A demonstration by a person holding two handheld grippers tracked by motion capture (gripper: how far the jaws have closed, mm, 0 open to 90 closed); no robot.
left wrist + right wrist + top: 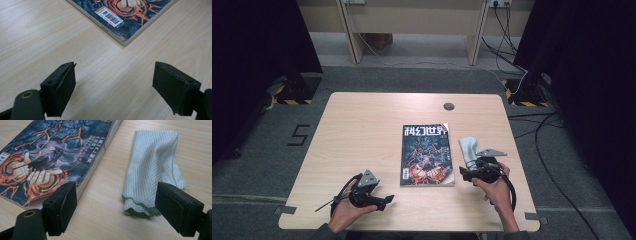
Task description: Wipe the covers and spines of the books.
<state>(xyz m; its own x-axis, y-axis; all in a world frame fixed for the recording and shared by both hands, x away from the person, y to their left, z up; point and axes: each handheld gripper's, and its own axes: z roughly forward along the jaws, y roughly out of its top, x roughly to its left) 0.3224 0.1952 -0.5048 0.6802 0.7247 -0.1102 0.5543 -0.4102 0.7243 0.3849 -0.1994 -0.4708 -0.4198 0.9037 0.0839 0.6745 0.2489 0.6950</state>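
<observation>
Grey cloth (near end) hidden behind right claw.

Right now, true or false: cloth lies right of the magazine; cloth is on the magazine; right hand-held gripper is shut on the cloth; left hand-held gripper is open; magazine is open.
1. Cloth lies right of the magazine: true.
2. Cloth is on the magazine: false, it lies beside it on the table.
3. Right hand-held gripper is shut on the cloth: false, its jaws are open.
4. Left hand-held gripper is open: true.
5. Magazine is open: false, closed, cover up.
</observation>
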